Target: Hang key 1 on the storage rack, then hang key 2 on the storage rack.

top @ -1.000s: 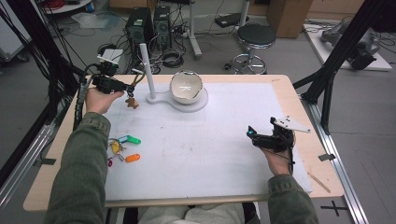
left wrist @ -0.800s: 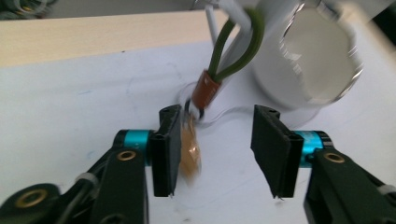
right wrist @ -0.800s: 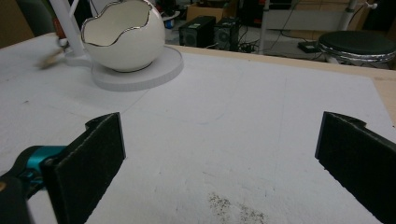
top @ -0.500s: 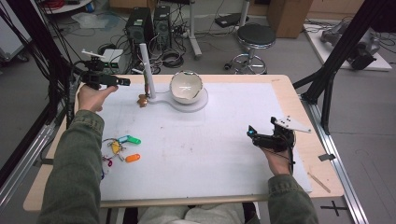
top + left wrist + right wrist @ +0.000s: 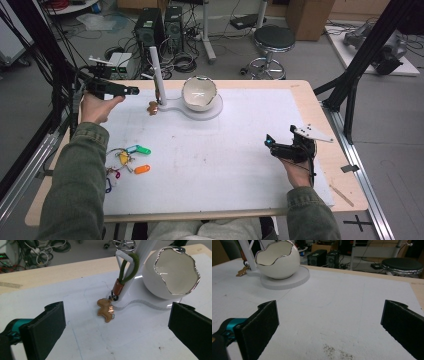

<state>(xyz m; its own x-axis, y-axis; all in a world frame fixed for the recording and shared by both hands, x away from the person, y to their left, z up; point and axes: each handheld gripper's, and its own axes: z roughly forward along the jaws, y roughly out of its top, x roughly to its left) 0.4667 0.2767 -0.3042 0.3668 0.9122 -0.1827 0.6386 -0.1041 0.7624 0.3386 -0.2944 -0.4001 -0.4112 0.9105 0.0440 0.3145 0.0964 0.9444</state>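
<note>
A keychain hangs by its green cord loop (image 5: 127, 267) from the hook of a white stand (image 5: 157, 75). Its brown animal charm (image 5: 106, 310) (image 5: 152, 107) rests on the white mat. My left gripper (image 5: 132, 91) (image 5: 116, 332) hovers left of the stand, a little away from the charm. Its jaws have just been opening and stand wide, nothing between them. A white egg-shaped bowl (image 5: 199, 93) (image 5: 278, 261) sits on the stand's round base (image 5: 294, 280). My right gripper (image 5: 269, 142) (image 5: 329, 322) stays open and empty over the mat's right side.
A bunch of keys with green, orange and yellow tags (image 5: 129, 157) lies on the mat (image 5: 225, 165) by the left forearm. Beyond the far table edge are computer cases, cables and a stool (image 5: 274, 40). Black frame legs stand at both sides.
The left gripper has let go of the keychain, opened wide and drawn back to the left from the stand. The keychain now hangs from the stand. The right hand has kept still.
</note>
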